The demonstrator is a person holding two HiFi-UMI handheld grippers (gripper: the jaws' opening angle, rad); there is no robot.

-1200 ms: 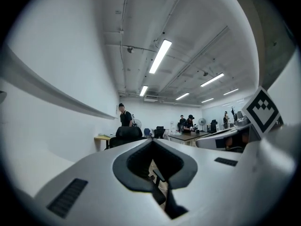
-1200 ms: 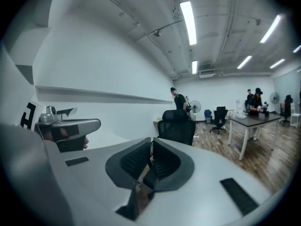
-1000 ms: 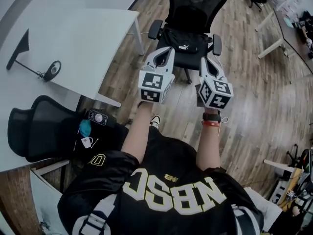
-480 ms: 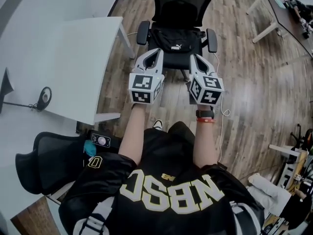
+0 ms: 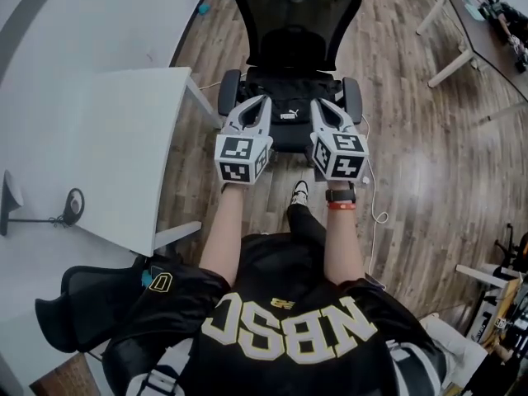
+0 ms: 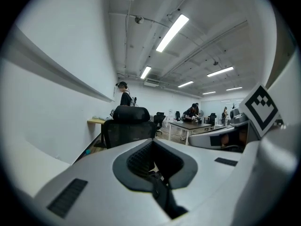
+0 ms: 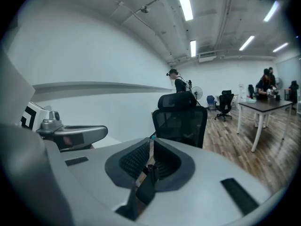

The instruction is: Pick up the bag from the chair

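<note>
Item: two hand-held grippers before an office chair, head view and both gripper views

- Person, lower half of the head view: black jersey with cream lettering, bare forearms reaching up-frame; black watch [image 5: 339, 195] and red band on the right wrist
- Left gripper [image 5: 261, 100], centre-left: marker cube [image 5: 239, 158] nearest the body. Jaws together in its own view [image 6: 152, 147], grey shells meeting along a dark seam, nothing between the ribbed pads, touching nothing
- Right gripper [image 5: 317, 104], centre-right, level with the left and apart from it: jaws likewise brought together [image 7: 151, 147], nothing held
- Bag [image 5: 289, 108], just above centre: black, white logo facing the camera, lying on the chair seat. It shows in the gap between the two grippers; their tips overlap its near corners in the head view, contact cannot be told
- Office chair [image 5: 295, 23], upper centre: black, mesh back, armrests either side of the bag; its back and headrest rise beyond the jaws in both gripper views [image 6: 126, 125] [image 7: 181, 117]
- White table [image 5: 99, 147], left
- Wood-plank floor [image 5: 412, 139], right; white cable [image 5: 375, 200] on it, right of the wrist
- Second black chair [image 5: 70, 324], lower left corner
</note>
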